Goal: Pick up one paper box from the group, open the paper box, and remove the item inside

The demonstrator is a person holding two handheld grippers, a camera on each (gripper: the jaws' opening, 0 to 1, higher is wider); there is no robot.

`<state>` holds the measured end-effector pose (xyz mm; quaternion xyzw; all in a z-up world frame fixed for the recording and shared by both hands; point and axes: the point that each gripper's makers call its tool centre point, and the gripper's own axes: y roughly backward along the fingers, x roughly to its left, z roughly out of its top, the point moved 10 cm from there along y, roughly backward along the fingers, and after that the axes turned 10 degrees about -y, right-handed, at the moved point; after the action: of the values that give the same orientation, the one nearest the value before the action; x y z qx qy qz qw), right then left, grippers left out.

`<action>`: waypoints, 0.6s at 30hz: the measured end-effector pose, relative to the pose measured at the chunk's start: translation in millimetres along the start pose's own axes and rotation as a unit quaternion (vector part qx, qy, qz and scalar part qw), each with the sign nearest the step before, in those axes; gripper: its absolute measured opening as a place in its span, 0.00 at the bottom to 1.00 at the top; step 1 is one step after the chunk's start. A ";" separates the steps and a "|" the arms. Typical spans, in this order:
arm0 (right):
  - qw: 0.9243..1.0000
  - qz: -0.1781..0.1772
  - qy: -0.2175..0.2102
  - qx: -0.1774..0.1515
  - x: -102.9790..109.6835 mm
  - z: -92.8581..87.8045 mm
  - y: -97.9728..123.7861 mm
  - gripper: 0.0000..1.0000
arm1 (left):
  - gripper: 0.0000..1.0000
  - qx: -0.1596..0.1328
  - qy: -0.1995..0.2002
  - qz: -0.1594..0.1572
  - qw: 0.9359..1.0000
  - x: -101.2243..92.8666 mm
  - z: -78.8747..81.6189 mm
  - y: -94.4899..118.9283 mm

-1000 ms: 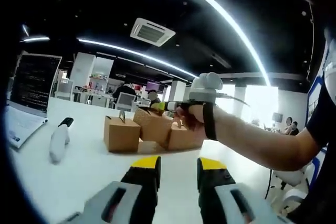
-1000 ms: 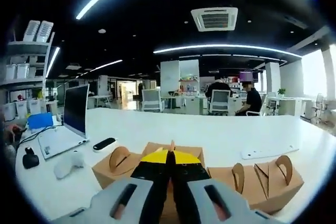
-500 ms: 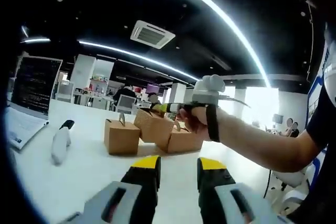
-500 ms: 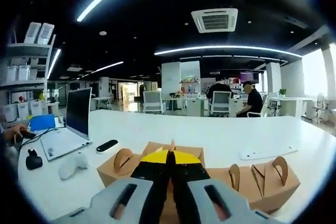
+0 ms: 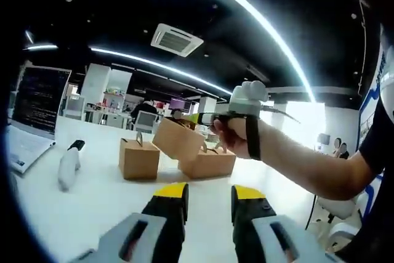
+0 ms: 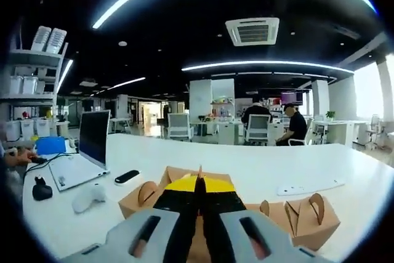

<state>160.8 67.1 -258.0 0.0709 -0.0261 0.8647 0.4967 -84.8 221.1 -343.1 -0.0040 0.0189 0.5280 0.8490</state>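
A white counter (image 5: 92, 195) in an open office carries three brown kraft-paper boxes with curved carry handles. In the left claw view, the right claw (image 5: 196, 119), held in a person's hand (image 5: 237, 138), pinches the top of one box (image 5: 177, 138), which hangs tilted above the counter, clear of the other two. One box (image 5: 138, 157) stands left of the lifted one; another (image 5: 208, 162) sits behind and below it, partly hidden. The left claw (image 5: 209, 196) hovers low over the counter, its yellow-tipped jaws spread a little, holding nothing. In the right claw view, the right claw (image 6: 199, 184) is pressed together on the box (image 6: 184, 173), whose body it mostly hides. A white handheld device (image 5: 68, 167) and a small black object (image 5: 76, 145) lie left of the boxes, with an open laptop (image 5: 31, 115) beyond, cut off at the edge.
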 end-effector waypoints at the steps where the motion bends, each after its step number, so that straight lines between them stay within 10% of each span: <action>1: 1.000 0.001 0.003 0.000 0.4 0.6 0.7 0.02 | 0.30 0.000 -0.001 0.000 1.000 -0.6 0.3 -0.2; 18: 0.999 0.038 -0.001 -0.012 -6.7 11.8 26.2 0.02 | 0.30 0.002 -0.011 -0.006 1.000 -7.7 6.2 -2.1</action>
<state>142.6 46.7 -246.7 0.0645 -0.0393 0.8826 0.4639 -86.1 213.5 -336.6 0.0030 0.0107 0.5231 0.8522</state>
